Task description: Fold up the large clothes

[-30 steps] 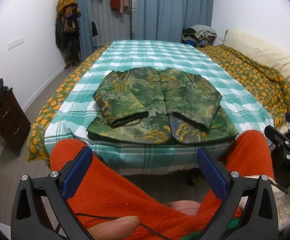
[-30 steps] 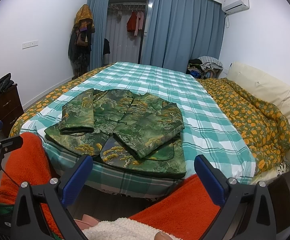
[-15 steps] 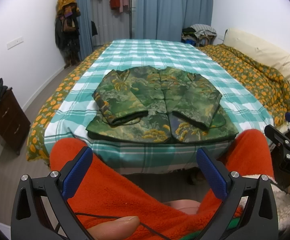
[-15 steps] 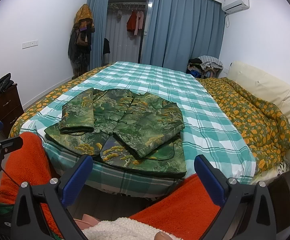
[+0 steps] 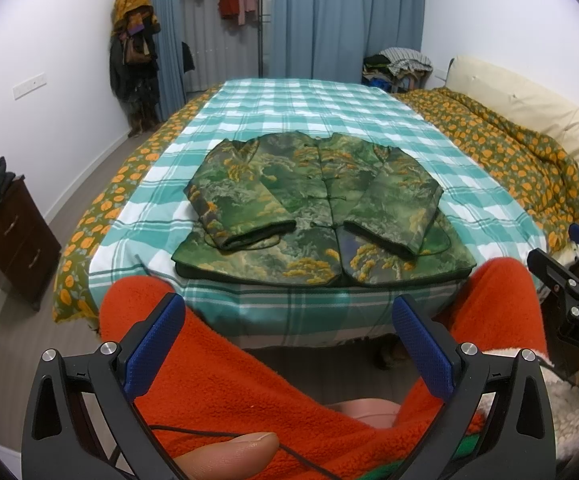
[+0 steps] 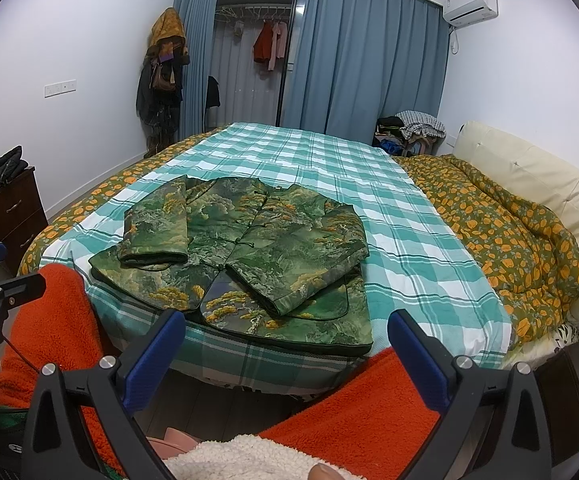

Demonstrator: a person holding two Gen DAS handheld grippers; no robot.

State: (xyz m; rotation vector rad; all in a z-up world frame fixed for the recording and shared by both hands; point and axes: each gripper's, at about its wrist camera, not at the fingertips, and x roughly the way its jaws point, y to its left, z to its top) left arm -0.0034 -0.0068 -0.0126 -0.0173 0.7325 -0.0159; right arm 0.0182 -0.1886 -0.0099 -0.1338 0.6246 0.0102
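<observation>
I see one garment to fold: a green padded jacket (image 5: 321, 208) printed with yellow-and-green landscape, lying flat on its back near the foot edge of the bed (image 5: 289, 96). Its front is closed by a row of knot buttons, and both of its two sleeves are folded in across the chest, cuffs pointing toward me. From the right wrist view the same jacket (image 6: 245, 248) sits left of the bed's middle, its hem just at the mattress edge.

Under it lies one teal-and-white checked sheet (image 6: 409, 220). One orange-flowered quilt (image 6: 509, 224) is bunched along the right side of the bed, against a cream headboard (image 6: 529, 172).

My left gripper (image 5: 289, 344) hangs in front of the bed, jaws spread wide and gripping nothing; its two blue pads (image 5: 153, 344) frame my two legs in orange fleece trousers (image 5: 249, 392). My right gripper (image 6: 285, 356) hangs likewise, jaws wide and empty, well apart from the jacket.

Farther out: one dark wooden nightstand (image 6: 13, 208) at left, two blue curtains (image 6: 369, 60) flanking an open wardrobe, one coat rack (image 6: 161, 76) piled with clothes, and one air conditioner (image 6: 469, 2) high on the right wall.
</observation>
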